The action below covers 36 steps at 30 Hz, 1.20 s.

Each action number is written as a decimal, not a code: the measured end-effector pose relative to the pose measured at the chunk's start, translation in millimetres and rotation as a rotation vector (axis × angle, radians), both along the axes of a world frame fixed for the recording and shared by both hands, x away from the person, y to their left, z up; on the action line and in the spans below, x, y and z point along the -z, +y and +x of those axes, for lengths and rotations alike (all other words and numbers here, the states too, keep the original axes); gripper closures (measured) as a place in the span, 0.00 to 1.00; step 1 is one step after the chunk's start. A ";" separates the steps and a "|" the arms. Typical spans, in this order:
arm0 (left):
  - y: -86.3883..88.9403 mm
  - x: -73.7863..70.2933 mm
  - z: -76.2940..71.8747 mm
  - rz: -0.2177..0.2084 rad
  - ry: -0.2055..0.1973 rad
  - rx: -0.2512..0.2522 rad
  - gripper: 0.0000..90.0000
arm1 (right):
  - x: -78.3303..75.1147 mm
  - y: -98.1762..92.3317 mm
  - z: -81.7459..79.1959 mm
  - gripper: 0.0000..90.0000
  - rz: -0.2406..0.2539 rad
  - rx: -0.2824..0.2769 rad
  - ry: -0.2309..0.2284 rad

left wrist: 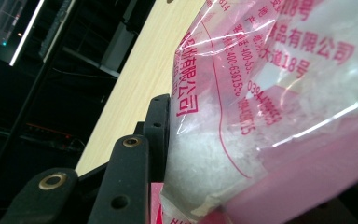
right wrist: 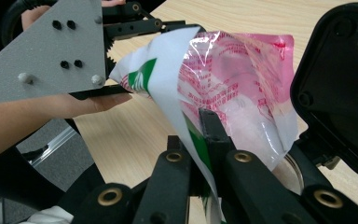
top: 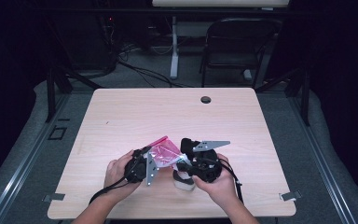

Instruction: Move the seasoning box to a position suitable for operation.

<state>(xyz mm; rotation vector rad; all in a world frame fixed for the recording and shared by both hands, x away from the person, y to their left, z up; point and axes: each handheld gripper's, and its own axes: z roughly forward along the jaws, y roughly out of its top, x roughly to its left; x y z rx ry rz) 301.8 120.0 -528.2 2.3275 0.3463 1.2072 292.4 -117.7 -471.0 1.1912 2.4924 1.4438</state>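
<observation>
A clear and pink plastic bag [top: 165, 153] with red print and white grains inside hangs above the table between my two grippers. My left gripper [top: 145, 161] is shut on its upper end, and the film presses against a black finger [left wrist: 157, 123] in the left gripper view. My right gripper [right wrist: 193, 135] is shut on the bag's [right wrist: 242, 88] white and green edge. The bag [left wrist: 270, 116] hides the left gripper's other jaw. In the right gripper view the left gripper [right wrist: 140, 28] shows with its grey plate at the top left.
A white container [top: 184, 181] stands on the wooden table [top: 168, 112] under my right gripper, its round rim [right wrist: 292, 172] just below the bag. A black moulded lid-like piece [right wrist: 340, 88] stands up beside it. A cable hole [top: 206, 99] sits near the far edge, a chair [top: 235, 46] beyond.
</observation>
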 end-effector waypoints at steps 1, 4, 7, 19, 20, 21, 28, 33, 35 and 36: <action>0.4 0.5 0.3 -0.009 0.005 -0.001 0.76 | -0.4 0.2 0.2 1.00 0.000 -0.003 0.001; 1.7 2.1 1.1 -0.032 0.045 -0.004 0.76 | -1.2 1.1 0.8 1.00 0.000 -0.008 -0.001; 3.0 3.2 2.3 -0.046 0.071 -0.004 0.76 | -1.2 2.2 1.5 1.00 -0.001 -0.011 0.001; 6.1 6.6 5.9 -0.100 0.138 -0.003 0.76 | -1.0 4.0 1.2 1.00 -0.004 -0.021 -0.001; 6.6 6.5 6.2 -0.102 0.147 -0.002 0.76 | -0.8 4.2 1.2 0.99 -0.003 -0.021 -0.002; 6.9 6.9 6.4 -0.105 0.155 -0.001 0.76 | -0.8 4.3 1.4 0.99 -0.003 -0.022 -0.001; 10.0 11.0 9.6 -0.159 0.211 -0.004 0.77 | -0.5 5.9 2.8 0.97 0.006 -0.022 0.003; 12.3 15.1 12.4 -0.199 0.267 -0.007 0.77 | -0.6 8.2 3.7 0.95 0.012 -0.028 -0.002; 12.7 16.1 13.2 -0.211 0.284 -0.009 0.78 | -1.2 8.1 4.2 0.93 0.009 -0.029 -0.002; 13.2 15.9 13.6 -0.213 0.290 -0.008 0.78 | -1.3 8.2 4.3 0.92 0.015 -0.028 -0.001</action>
